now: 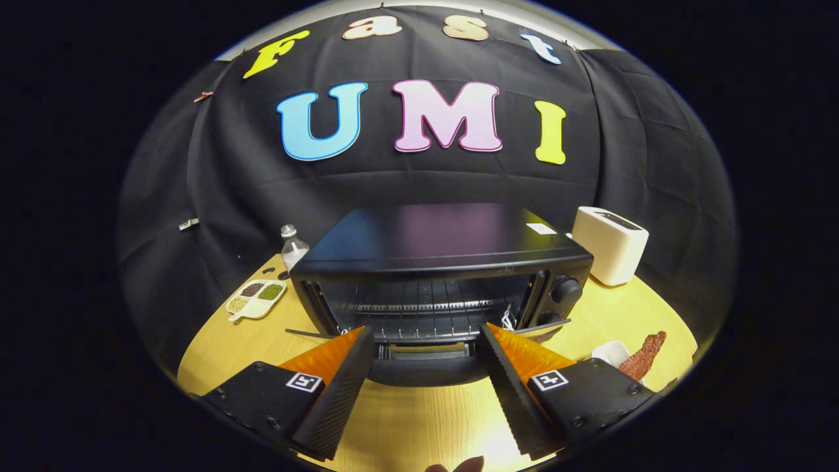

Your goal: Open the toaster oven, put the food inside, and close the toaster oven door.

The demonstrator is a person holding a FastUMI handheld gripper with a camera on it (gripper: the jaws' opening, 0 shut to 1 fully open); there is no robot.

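Gripper (425,344) gaping, empty, facing open toaster oven (439,275). My guess: food (644,356) on desk (419,419) light, brittle; pinch mid-strip.

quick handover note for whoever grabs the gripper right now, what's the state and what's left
Gripper: open, holding nothing, fingers spread either side of the lowered door.
Toaster oven: on the table just ahead of the fingers, door down, rack bare.
Food: a reddish-brown strip on a small white dish, right of the oven, beyond the right finger.
Done: door opened.
Left: pick up the food, place it on the rack, close the door.
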